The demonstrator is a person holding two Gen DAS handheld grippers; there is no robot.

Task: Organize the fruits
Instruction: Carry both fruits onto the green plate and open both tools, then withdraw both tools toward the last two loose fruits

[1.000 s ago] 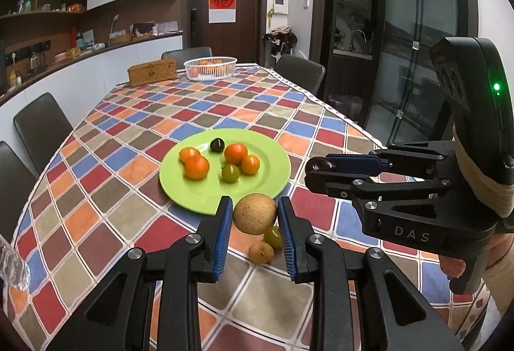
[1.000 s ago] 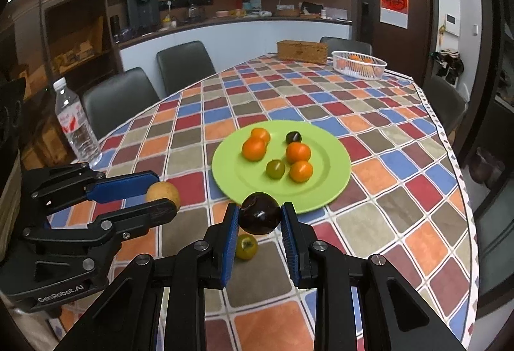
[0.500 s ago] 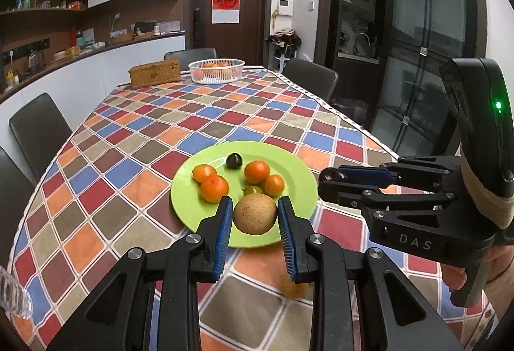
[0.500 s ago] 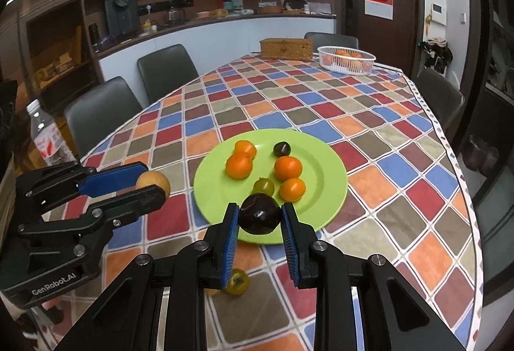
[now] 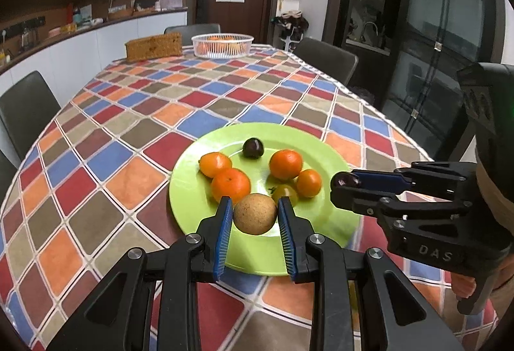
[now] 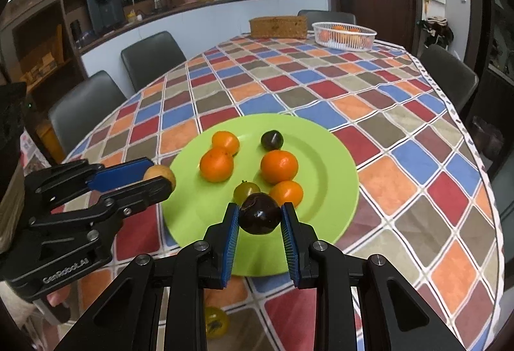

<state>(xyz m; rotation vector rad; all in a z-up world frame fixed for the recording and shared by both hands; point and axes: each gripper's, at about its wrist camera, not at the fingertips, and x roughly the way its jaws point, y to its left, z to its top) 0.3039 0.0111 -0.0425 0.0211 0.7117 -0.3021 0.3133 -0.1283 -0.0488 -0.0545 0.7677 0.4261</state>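
1. The left gripper [image 5: 255,219] is clenched on a round brown fruit [image 5: 254,214], held between its blue pads over the near part of the green plate [image 5: 192,190].
2. The right gripper [image 6: 260,217] clamps a dark purple fruit [image 6: 260,213] above the plate's near edge, just before the oranges [image 6: 279,166].

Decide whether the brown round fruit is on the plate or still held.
Held: the left gripper is shut on the brown fruit over the green plate.
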